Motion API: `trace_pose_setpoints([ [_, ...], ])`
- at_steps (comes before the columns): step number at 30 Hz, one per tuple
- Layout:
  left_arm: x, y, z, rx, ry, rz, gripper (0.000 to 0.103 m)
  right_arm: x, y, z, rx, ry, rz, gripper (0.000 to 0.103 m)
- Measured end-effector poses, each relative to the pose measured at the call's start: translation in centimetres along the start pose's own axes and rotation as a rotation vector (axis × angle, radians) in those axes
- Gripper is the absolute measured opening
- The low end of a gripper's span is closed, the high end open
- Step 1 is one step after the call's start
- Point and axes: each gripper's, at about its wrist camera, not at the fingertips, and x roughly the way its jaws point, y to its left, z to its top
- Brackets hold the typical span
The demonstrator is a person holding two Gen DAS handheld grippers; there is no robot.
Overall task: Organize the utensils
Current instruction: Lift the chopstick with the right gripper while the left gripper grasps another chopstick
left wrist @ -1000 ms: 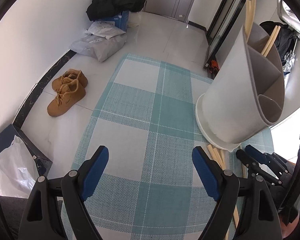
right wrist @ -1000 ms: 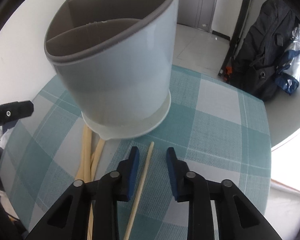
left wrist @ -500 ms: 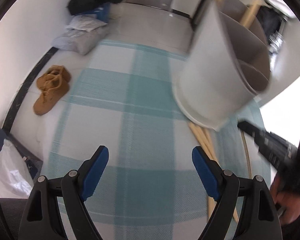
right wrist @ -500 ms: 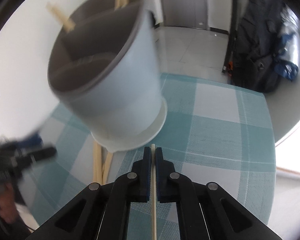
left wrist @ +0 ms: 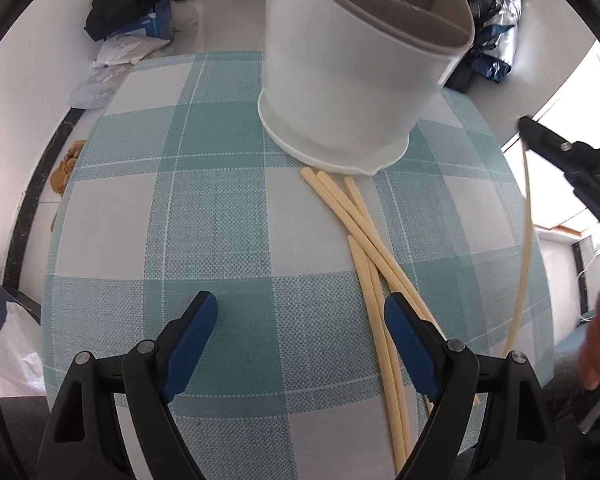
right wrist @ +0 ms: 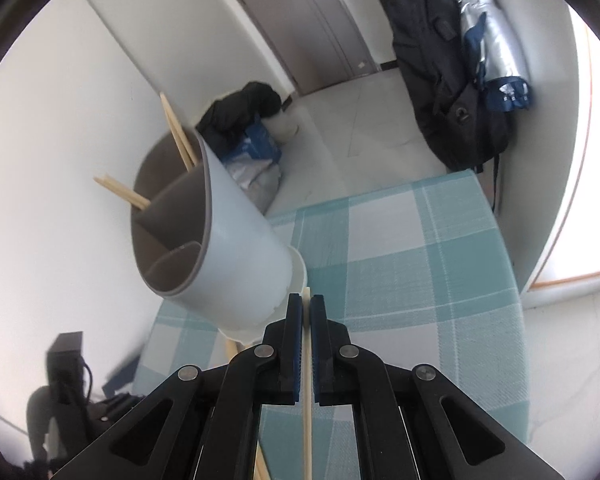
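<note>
Your right gripper (right wrist: 306, 308) is clamped on a single chopstick (right wrist: 307, 400), its pads pressed to either side of the stick, which runs lengthwise between the fingers with its tip just poking out ahead. The divided holder (right wrist: 220, 248) is your landmark: it stands just ahead and to the left of that tip, its open mouth higher than the stick and already holding several chopsticks in the far compartment. Judging from this, the stick needs to be tipped more upright and carried up over the rim. Your left gripper (left wrist: 300, 332) hangs with its fingers wide apart and nothing between them, over the checked cloth (left wrist: 220, 216), and the loose chopsticks (left wrist: 364, 232) fan out from the foot of the holder toward its right finger
</note>
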Motion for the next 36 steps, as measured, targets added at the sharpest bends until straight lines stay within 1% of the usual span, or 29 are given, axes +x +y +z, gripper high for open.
trace_pose_setpoints([
  [3, 0.3, -0.6, 0.0, 0.032, 0.009, 0.052, 0.082, -0.9, -0.2, 0.1, 0.006, -0.026, -0.001, 0.003],
  [4, 0.3, -1.1, -0.4, 0.055, 0.009, 0.074, 0.084, -1.3, -0.3, 0.1, 0.008, -0.034, -0.001, 0.003],
  [5, 0.3, -1.3, -0.6, 0.070, 0.002, 0.080, 0.087, -1.6, -0.4, 0.2, 0.011, -0.041, -0.002, 0.003],
  [8, 0.4, -0.9, -0.5, 0.051, 0.008, 0.087, 0.093, -2.3, -0.4, 0.4, 0.014, -0.056, 0.001, 0.003],
  [11, 0.4, -0.2, -0.3, 0.037, 0.024, 0.099, 0.093, -2.6, -0.3, 0.5, 0.012, -0.068, 0.003, 0.003],
  [12, 0.5, 0.0, -0.2, 0.032, 0.033, 0.120, 0.092, -2.7, -0.3, 0.4, 0.014, -0.069, 0.006, 0.003],
  [18, 0.8, 0.3, 0.2, 0.025, 0.043, 0.134, 0.091, -3.3, 0.0, 0.3, -0.001, -0.085, 0.010, 0.003],
  [19, 0.8, 0.4, 0.3, 0.023, 0.037, 0.152, 0.091, -3.4, 0.0, 0.3, -0.008, -0.088, 0.008, 0.003],
  [21, 0.8, 0.1, 0.5, 0.032, 0.029, 0.182, 0.087, -3.6, 0.1, 0.2, -0.008, -0.091, 0.014, 0.003],
  [23, 0.9, -0.2, 0.9, 0.033, 0.025, 0.190, 0.081, -3.6, 0.2, 0.2, -0.006, -0.089, 0.025, 0.003],
  [24, 1.0, -0.3, 1.2, 0.025, 0.028, 0.206, 0.081, -3.7, 0.2, 0.2, -0.009, -0.091, 0.026, 0.003],
  [25, 1.0, -0.3, 1.3, 0.020, 0.031, 0.204, 0.074, -3.8, 0.3, 0.2, -0.013, -0.093, 0.027, 0.003],
  [26, 1.1, -0.4, 1.5, 0.015, 0.029, 0.185, 0.061, -3.9, 0.4, 0.2, -0.018, -0.097, 0.025, 0.003],
  [27, 1.1, -0.5, 1.8, 0.012, 0.028, 0.175, 0.056, -4.1, 0.4, 0.2, -0.021, -0.104, 0.025, 0.003],
  [29, 1.2, -0.7, 2.1, 0.004, 0.032, 0.164, 0.035, -4.4, 0.4, 0.3, -0.020, -0.111, 0.030, 0.003],
  [30, 1.2, -0.8, 2.2, -0.005, 0.037, 0.161, 0.030, -4.5, 0.4, 0.3, -0.018, -0.114, 0.030, 0.003],
  [31, 1.2, -1.0, 2.2, -0.008, 0.043, 0.163, 0.019, -4.6, 0.3, 0.3, -0.014, -0.117, 0.031, 0.003],
  [32, 1.2, -1.3, 2.2, -0.011, 0.051, 0.161, 0.006, -4.7, 0.3, 0.3, -0.011, -0.118, 0.032, 0.003],
  [34, 1.3, -1.6, 2.5, -0.015, 0.058, 0.165, 0.003, -4.9, 0.3, 0.2, -0.010, -0.124, 0.030, 0.003],
  [36, 1.1, -2.2, 2.5, 0.025, 0.032, 0.150, 0.003, -5.1, 0.5, 0.2, -0.014, -0.130, 0.036, 0.003],
])
